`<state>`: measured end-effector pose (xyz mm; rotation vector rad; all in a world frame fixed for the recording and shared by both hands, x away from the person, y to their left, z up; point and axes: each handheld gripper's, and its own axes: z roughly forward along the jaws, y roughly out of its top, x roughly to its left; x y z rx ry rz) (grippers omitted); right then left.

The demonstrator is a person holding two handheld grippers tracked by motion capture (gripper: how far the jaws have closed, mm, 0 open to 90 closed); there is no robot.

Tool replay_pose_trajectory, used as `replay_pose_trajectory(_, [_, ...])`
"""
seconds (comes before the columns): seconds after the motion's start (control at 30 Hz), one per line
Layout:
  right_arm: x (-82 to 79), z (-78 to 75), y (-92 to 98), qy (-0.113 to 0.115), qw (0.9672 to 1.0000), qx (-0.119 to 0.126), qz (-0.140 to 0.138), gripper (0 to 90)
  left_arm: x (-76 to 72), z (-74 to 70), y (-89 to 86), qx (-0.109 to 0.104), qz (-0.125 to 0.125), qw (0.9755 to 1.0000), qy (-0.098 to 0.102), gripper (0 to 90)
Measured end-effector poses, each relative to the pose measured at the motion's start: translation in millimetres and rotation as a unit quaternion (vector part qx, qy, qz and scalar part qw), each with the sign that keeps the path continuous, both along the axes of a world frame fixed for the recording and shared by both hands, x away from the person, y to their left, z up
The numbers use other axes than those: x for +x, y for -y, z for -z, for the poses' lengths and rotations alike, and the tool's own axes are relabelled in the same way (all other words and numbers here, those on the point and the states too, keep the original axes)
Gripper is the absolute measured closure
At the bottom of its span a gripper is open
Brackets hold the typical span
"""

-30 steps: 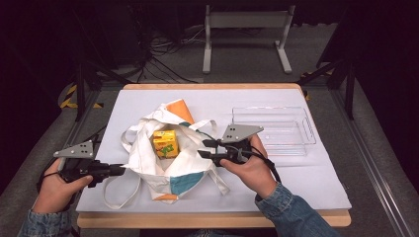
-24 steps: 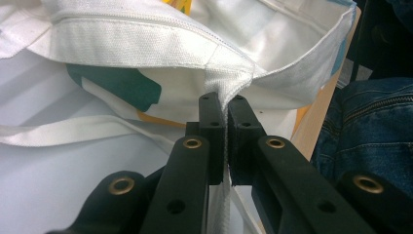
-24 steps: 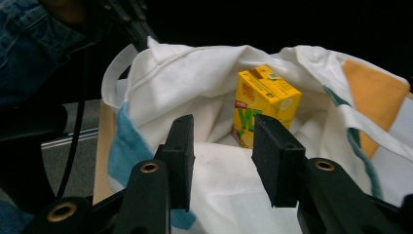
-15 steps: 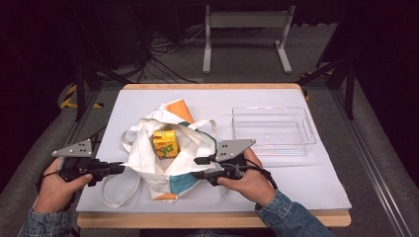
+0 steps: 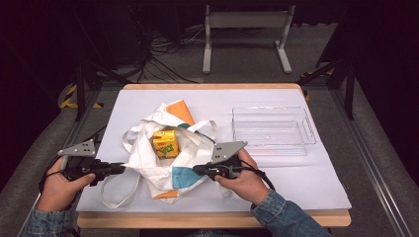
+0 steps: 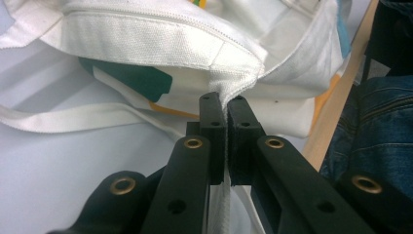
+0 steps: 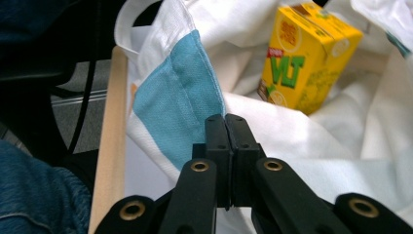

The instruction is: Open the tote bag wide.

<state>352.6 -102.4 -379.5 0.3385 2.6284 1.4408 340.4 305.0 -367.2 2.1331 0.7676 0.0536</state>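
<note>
At the left edge of the white-covered table (image 5: 306,182), the left gripper (image 5: 121,168) lies low and level in the person's left hand (image 5: 58,183), pointing toward the middle; in the left gripper view its jaws are closed tight on a fold of the tote bag's (image 5: 163,165) white hem, the cloth pinched between the pads (image 6: 214,129) and running down between them. Just in front of that grip a loose white strap (image 5: 117,190) of the bag loops over the table toward the near edge. The bag itself sits at the table's middle, crumpled and open at the top, white canvas with orange, teal and light blue patches. Inside its mouth stands a yellow juice carton (image 5: 165,143), upright and resting on the bag's inner cloth, between the two grippers and farther from the person than both. To the right, the right gripper (image 5: 197,170) points left at the bag's near right side, held in the right hand (image 5: 244,180); its jaws have just been closing, and in the right gripper view they stand shut together at the bag's edge, beside the light blue patch (image 7: 180,102), though whether cloth is caught between them I cannot tell. Further right, well apart from the bag, a clear plastic tray (image 5: 237,126) rests on the table
</note>
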Motion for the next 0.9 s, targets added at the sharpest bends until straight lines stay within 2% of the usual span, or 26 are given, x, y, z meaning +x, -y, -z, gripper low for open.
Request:
replay_pose_trajectory(0.07, [4.1,6.0,0.5,-0.008,0.9999,-0.001,0.012,88.9,2.5,3.5,1.9,0.008,-0.004,0.9999,-0.006,87.6])
replay_pose_trajectory(0.23, [13.8,22.8,-0.4,-0.025,0.9990,-0.014,0.033,89.0,12.2,18.1,9.8,0.047,-0.016,0.9986,-0.019,87.8])
replay_pose_trajectory(0.3, [17.0,29.6,-1.2,-0.032,0.9987,-0.016,0.037,88.9,14.8,22.6,10.9,0.051,-0.020,0.9982,-0.025,87.8])
replay_pose_trajectory(0.4, [20.1,38.9,-3.3,-0.040,0.9981,-0.020,0.043,88.9,18.1,28.2,10.3,0.051,-0.024,0.9979,-0.033,87.8])
replay_pose_trajectory(0.5, [21.7,46.4,-6.4,-0.038,0.9979,-0.027,0.046,88.9,20.4,33.0,10.5,0.050,-0.026,0.9977,-0.038,87.9])
replay_pose_trajectory(0.67, [23.1,54.0,-9.0,-0.044,0.9972,-0.035,0.050,88.9,21.9,37.5,10.8,0.053,-0.022,0.9973,-0.047,87.9])
replay_pose_trajectory(0.83, [21.7,60.8,-11.2,-0.037,0.9972,-0.045,0.047,88.7,22.8,40.7,11.2,0.057,-0.016,0.9965,-0.058,87.8])
replay_pose_trajectory(0.9, [21.7,60.5,-11.1,-0.038,0.9971,-0.044,0.048,88.7,23.1,40.6,10.6,0.056,-0.015,0.9967,-0.057,87.8])
